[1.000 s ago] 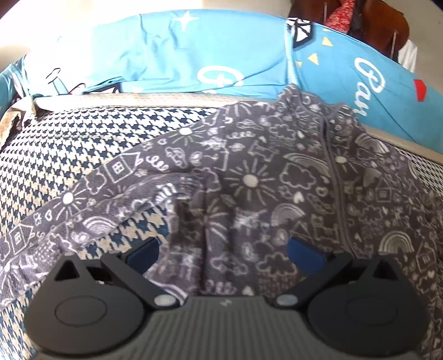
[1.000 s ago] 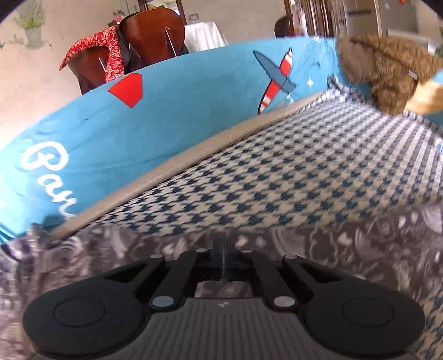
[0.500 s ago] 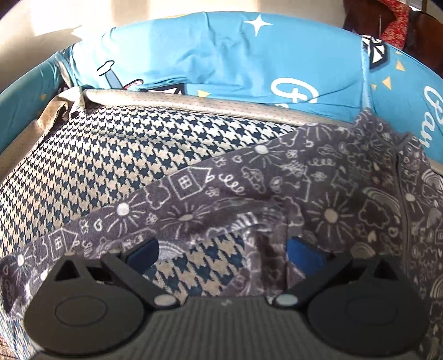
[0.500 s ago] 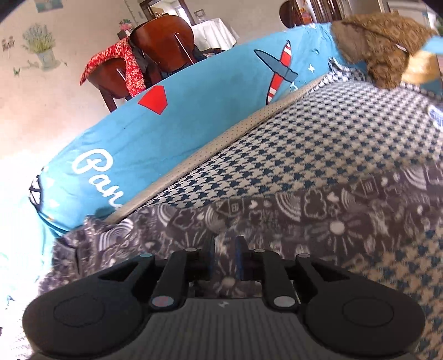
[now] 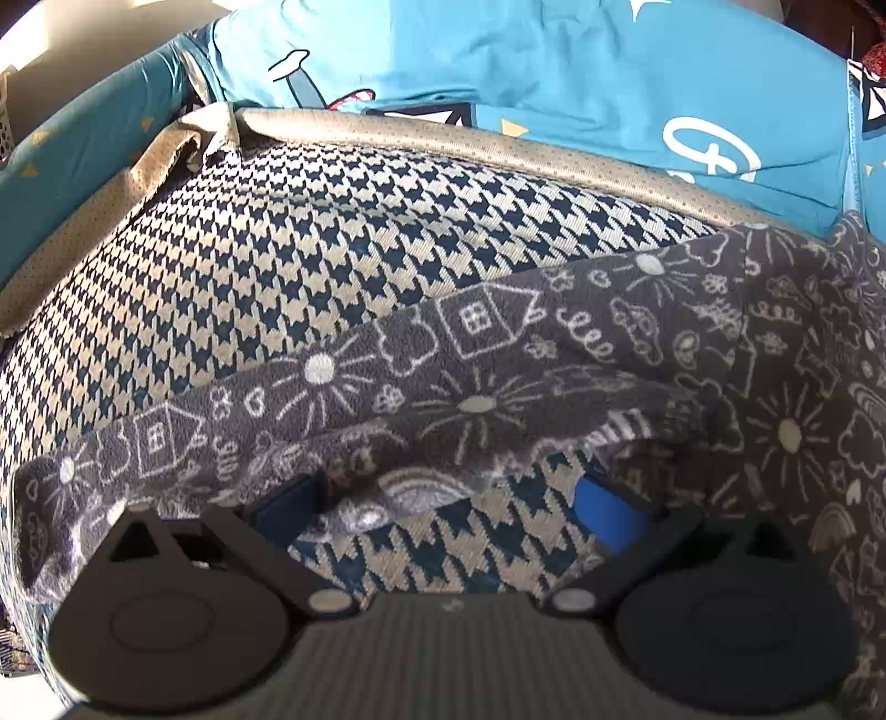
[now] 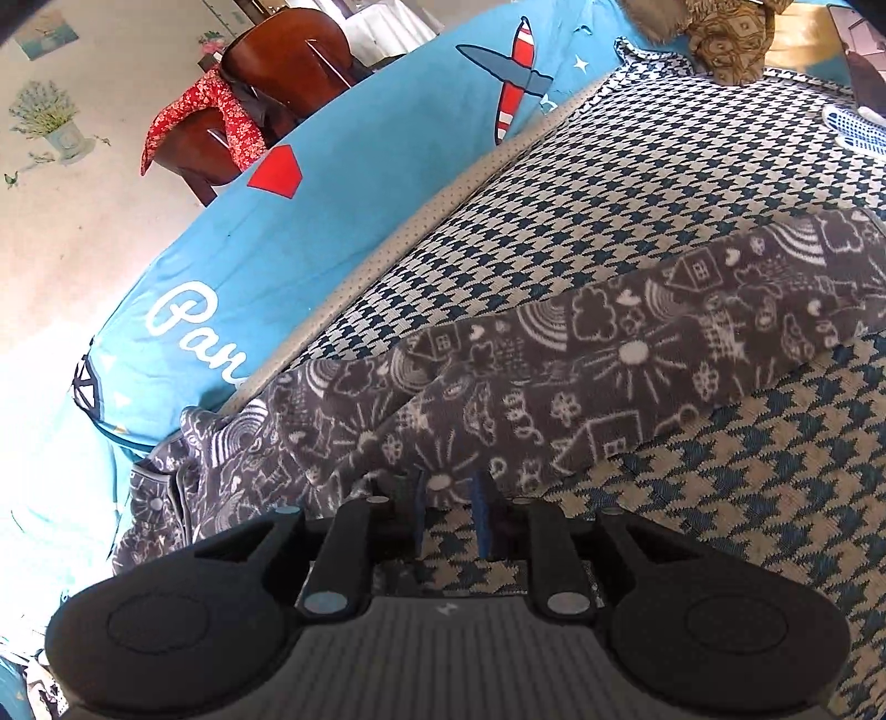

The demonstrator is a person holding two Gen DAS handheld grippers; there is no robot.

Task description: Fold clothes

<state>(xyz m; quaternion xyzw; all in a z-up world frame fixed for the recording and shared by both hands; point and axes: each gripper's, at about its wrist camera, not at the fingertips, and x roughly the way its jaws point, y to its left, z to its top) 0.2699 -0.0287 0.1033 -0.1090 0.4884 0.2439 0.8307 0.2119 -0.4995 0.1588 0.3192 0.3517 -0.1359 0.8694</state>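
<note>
A dark grey fleece garment printed with white doodles lies spread on the houndstooth mattress. Its left sleeve runs across the left wrist view. My left gripper is open wide just in front of that sleeve's lower edge, and bare mattress shows between its blue pads. In the right wrist view the other sleeve stretches off to the right. My right gripper is open by a narrow gap at the sleeve's near edge. Only mattress shows between its pads; no cloth is pinched.
A bright blue padded bumper walls the far side of the mattress. A brown plush toy sits at the far right corner. Wooden chairs with a red cloth stand beyond the bumper.
My right gripper was shut on the cloth, then parted and let it go; the sleeve now lies flat. My left gripper slid left along its sleeve, staying open.
</note>
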